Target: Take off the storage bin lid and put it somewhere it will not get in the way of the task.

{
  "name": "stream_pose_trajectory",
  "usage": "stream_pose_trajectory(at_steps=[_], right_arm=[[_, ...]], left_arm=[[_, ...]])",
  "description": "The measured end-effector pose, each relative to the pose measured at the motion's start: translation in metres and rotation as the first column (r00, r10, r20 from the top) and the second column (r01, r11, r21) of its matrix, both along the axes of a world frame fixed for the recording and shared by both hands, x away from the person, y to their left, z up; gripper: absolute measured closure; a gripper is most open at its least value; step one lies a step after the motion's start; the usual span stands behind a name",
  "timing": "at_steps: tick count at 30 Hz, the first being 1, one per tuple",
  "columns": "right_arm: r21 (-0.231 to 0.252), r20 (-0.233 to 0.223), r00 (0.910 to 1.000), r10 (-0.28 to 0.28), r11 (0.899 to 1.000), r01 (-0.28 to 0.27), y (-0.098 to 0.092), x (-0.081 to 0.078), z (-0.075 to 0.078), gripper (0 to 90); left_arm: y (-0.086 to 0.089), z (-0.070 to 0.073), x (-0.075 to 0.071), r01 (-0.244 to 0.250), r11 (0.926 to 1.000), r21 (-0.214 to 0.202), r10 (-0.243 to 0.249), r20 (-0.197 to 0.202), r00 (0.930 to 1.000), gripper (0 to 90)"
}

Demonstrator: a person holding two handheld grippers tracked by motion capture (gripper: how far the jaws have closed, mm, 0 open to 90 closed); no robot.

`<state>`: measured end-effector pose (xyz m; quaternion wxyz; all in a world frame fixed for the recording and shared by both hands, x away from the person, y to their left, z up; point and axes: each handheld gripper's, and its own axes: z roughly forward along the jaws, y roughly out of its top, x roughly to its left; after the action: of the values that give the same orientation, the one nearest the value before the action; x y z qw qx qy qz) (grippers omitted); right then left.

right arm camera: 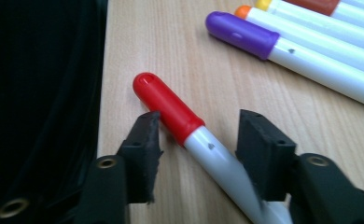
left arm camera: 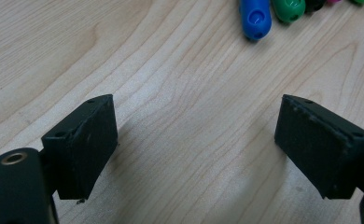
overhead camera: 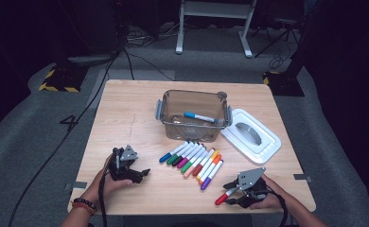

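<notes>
Both forearms come in from the bottom edge of the high view. The left hand, a beaded band on its wrist, holds the left gripper low at lower left; in its own view the jaws stand wide apart. At lower right, the right hand holds the right gripper, jaws partly apart, pointing left.

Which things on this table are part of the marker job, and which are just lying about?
In the job:
red marker between the right tongs
row of markers
clear bin
blue marker inside it

Lying about:
white lid
left tongs, holding nothing
</notes>
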<state>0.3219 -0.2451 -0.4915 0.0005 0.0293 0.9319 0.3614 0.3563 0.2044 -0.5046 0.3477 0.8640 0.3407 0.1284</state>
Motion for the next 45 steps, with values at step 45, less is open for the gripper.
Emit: stream_pose_trajectory(at_steps=[45], right_arm=[[0.036, 0.029, 0.9963, -0.081, 0.996, 0.08, 0.001, 0.014, -0.002, 74.9]], left_arm=[[0.0, 0.0, 0.0, -0.001, 1.0, 0.0, 0.001, -0.001, 1.0, 13.4]])
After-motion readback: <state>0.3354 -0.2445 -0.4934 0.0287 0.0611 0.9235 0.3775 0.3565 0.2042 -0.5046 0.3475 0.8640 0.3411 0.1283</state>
